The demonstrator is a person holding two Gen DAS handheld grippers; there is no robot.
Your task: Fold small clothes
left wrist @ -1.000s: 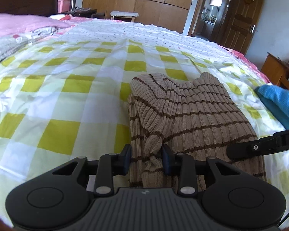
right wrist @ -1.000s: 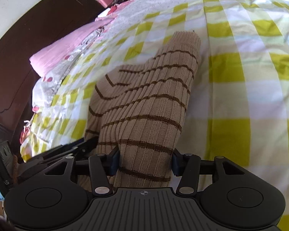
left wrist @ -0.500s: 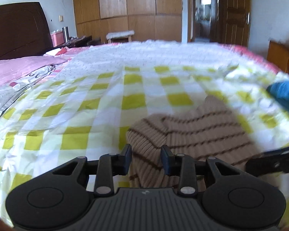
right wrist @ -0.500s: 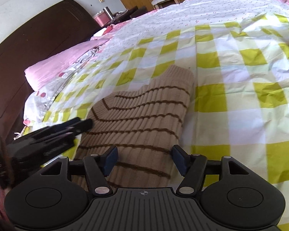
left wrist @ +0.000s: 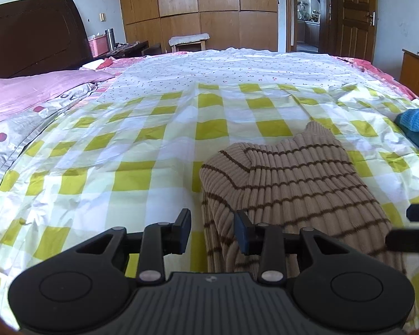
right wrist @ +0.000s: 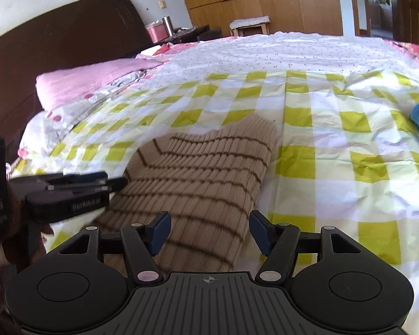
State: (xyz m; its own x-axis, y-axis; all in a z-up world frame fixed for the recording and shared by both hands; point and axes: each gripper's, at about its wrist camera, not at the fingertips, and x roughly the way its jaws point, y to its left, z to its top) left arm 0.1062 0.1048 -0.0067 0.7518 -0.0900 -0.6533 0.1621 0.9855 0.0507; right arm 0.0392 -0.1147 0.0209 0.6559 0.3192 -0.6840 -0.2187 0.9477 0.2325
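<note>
A tan ribbed sweater with thin brown stripes (left wrist: 290, 184) lies folded on the yellow-and-white checked bedsheet (left wrist: 125, 150). It also shows in the right wrist view (right wrist: 204, 173). My left gripper (left wrist: 212, 230) is open and empty over the sweater's near left edge. My right gripper (right wrist: 209, 233) is open wide and empty, above the sweater's near end. The left gripper (right wrist: 97, 184) shows from the side in the right wrist view. The right gripper's fingers (left wrist: 416, 212) show at the right edge of the left wrist view.
A blue knit garment (left wrist: 417, 122) lies at the bed's right side. A pink pillow (left wrist: 28, 95) and dark headboard (left wrist: 33, 39) are at the left. A wooden wardrobe (left wrist: 198, 8), stool (left wrist: 188, 42) and open door stand beyond the bed.
Both grippers have let go of the sweater, opened and pulled back and up. The sweater now lies flat on the bed.
</note>
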